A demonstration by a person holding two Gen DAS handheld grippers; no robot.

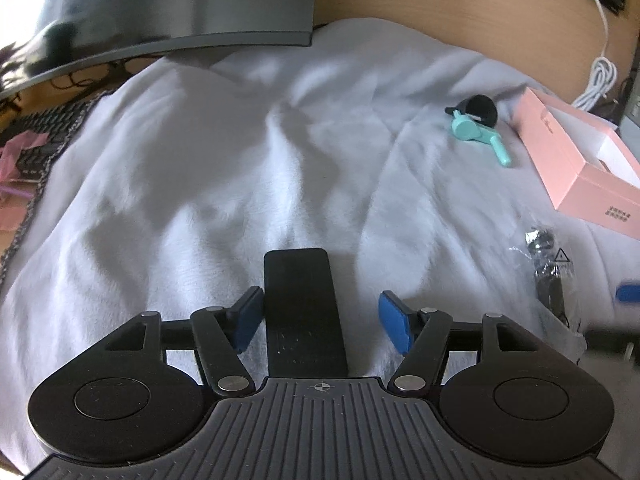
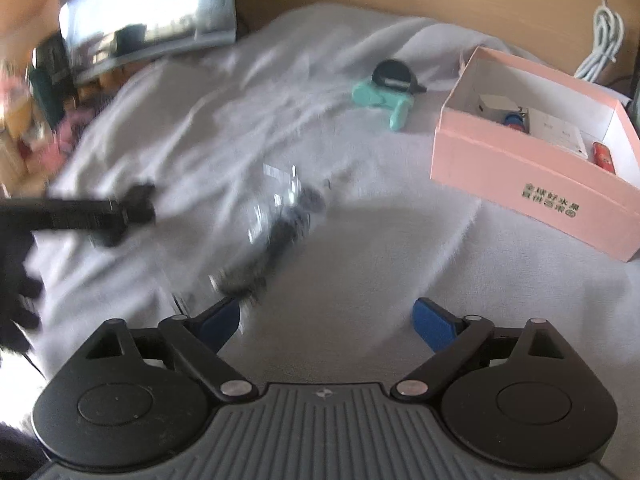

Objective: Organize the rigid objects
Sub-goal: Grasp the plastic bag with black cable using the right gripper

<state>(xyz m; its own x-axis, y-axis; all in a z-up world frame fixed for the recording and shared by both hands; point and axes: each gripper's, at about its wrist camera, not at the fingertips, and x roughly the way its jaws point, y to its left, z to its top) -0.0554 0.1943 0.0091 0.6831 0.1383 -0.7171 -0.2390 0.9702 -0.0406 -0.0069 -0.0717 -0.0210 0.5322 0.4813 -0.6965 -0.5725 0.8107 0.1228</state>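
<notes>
My left gripper (image 1: 320, 312) stands open over the white cloth (image 1: 200, 160). A flat black piece (image 1: 300, 280) lies between its blue pads; the left pad is right beside it and the right pad stands clear of it. My right gripper (image 2: 326, 316) is open with nothing between its fingers. Just ahead of its left finger lies a clear plastic bag of black parts (image 2: 280, 220), blurred; the bag (image 1: 548, 272) also shows in the left wrist view. A teal and black item (image 2: 384, 92) rests further back. An open pink box (image 2: 520, 168) holds several small things.
A dark monitor (image 1: 160, 8) stands at the back left, a keyboard (image 1: 44, 136) under it. A coiled white cable (image 1: 596, 84) lies behind the pink box (image 1: 580, 152). A gloved hand (image 2: 16, 240) and the other gripper's black body (image 2: 100, 212) show at the left of the right wrist view.
</notes>
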